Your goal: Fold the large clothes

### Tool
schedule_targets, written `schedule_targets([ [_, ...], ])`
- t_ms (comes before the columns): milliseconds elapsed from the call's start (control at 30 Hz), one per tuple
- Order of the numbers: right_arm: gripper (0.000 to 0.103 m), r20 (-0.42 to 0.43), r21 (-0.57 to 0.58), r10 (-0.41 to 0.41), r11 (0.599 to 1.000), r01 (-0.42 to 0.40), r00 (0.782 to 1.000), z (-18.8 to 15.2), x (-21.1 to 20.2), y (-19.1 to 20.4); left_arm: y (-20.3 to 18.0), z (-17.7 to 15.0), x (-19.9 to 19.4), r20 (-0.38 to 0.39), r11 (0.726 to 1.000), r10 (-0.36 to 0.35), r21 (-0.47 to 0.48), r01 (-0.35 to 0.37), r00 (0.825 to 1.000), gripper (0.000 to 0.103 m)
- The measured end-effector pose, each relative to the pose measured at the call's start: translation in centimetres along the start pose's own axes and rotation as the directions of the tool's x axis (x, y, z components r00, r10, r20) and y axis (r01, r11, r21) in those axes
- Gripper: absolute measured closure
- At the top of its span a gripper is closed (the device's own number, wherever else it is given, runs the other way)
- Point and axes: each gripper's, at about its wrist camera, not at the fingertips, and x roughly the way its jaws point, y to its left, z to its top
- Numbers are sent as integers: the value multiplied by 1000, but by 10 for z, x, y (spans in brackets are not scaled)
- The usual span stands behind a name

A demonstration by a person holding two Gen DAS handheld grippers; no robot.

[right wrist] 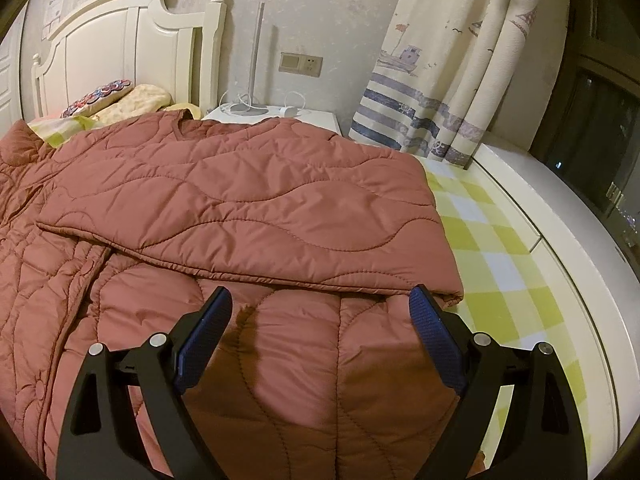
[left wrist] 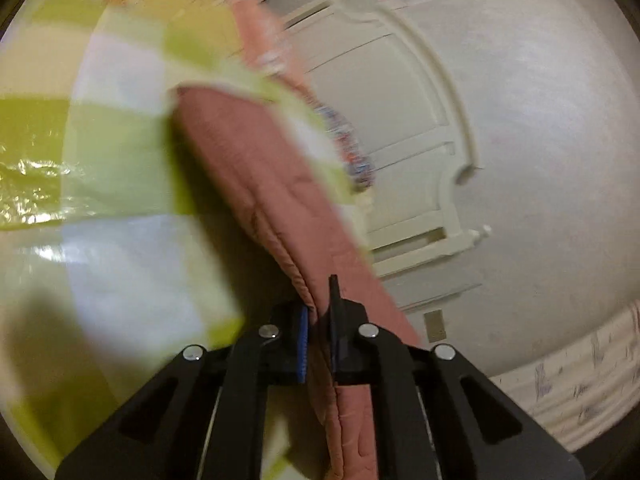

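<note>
Bedroom surroundings frame the work: a cream headboard against a pale wall, a boat-printed curtain at the window side, and a bed covered with a yellow-green checked sheet. Spread across that bed is the quilted rust-coloured jacket, its long axis running from the near edge up toward the headboard, with one side panel already laid over the body so that a folded edge crosses just ahead of the right gripper. That gripper hovers low over the lower part of the jacket, its jaws wide apart and nothing between them. The left gripper has its jaws clamped on a thick hem or edge of the same jacket, which runs away from the jaws as a raised ridge toward the upper left of its blurred view, the checked sheet to one side and the headboard to the other. The left hand is therefore the one in control of the cloth, and the next fold probably depends on carrying that pinched edge across the jacket's long axis toward the side where the right gripper waits.
</note>
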Motion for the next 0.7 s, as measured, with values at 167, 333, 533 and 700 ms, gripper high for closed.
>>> schedule_targets([
  [167,17,17,46,23,999,-24,1000,0,-2,-10,-98,-64,-23,-70,949,-265,159,274,962,96],
  [333,17,23,63,28,998,-29,999,0,-3,-12,-213,-188,-22,-395,749,-389,390,536,832,87],
  [533,17,27,106,46,993,-48,999,-1,-4,-19,-220,-321,-18,-668,559,-212,516,649,713,18],
  [700,17,25,128,65,989,-68,998,-2,-4,-23,-183,-325,-19,-627,568,-139,583,581,766,18],
])
